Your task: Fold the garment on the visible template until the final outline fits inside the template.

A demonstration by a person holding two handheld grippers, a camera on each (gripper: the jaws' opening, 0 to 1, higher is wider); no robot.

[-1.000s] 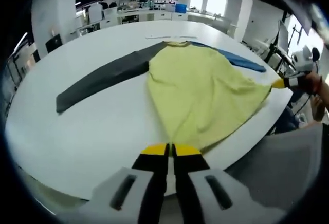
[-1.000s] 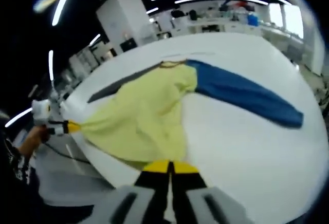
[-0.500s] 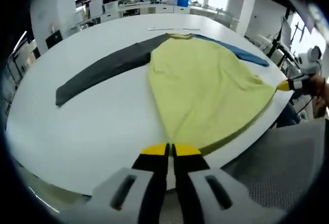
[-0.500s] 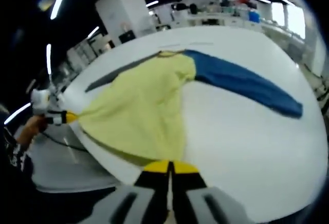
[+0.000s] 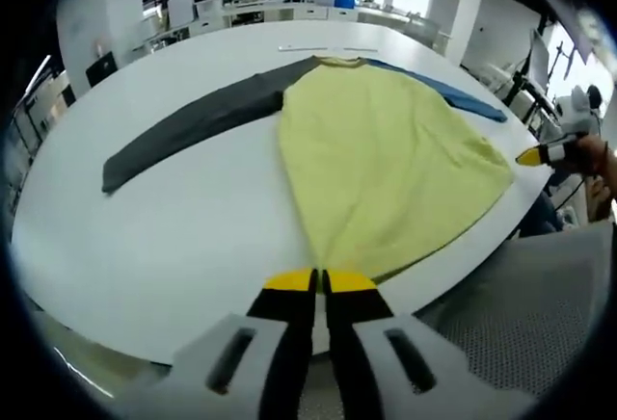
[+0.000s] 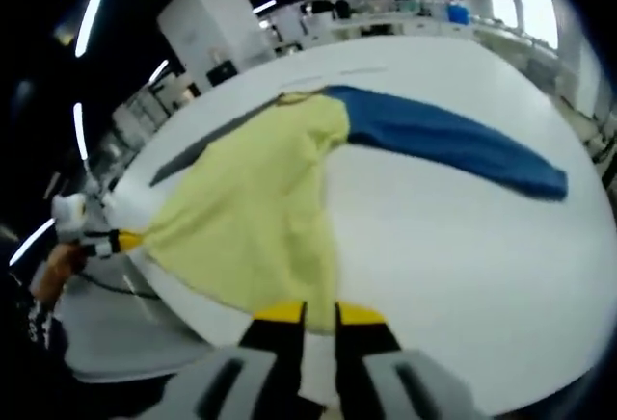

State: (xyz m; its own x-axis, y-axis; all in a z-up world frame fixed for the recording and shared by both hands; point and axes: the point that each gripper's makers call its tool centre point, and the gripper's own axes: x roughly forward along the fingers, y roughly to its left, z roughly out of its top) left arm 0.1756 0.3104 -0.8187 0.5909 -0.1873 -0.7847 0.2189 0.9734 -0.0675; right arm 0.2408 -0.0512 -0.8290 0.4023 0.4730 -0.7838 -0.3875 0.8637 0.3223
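A long-sleeved garment lies spread on the white round table [image 5: 145,247], with a yellow body [image 5: 386,160], a dark grey sleeve [image 5: 193,131] and a blue sleeve [image 5: 453,99]. My left gripper [image 5: 320,280] is shut on the yellow hem at the near table edge. In the right gripper view the left gripper [image 6: 125,240] still pinches that hem corner. My right gripper [image 6: 320,314] stands open, its jaws apart just off the hem of the yellow body [image 6: 251,208]. In the left gripper view the right gripper [image 5: 532,157] sits slightly clear of the cloth's corner. The blue sleeve [image 6: 453,141] stretches to the right.
A thin pale strip [image 5: 299,47] lies on the table beyond the collar. A person's hand [image 5: 588,155] holds the right gripper past the table edge. A grey mesh surface [image 5: 521,324] lies below the near edge. Benches and shelves [image 5: 289,6] stand far behind.
My right gripper has opened and let go of the yellow hem corner, which has dropped onto the table edge. The left gripper keeps its hold.
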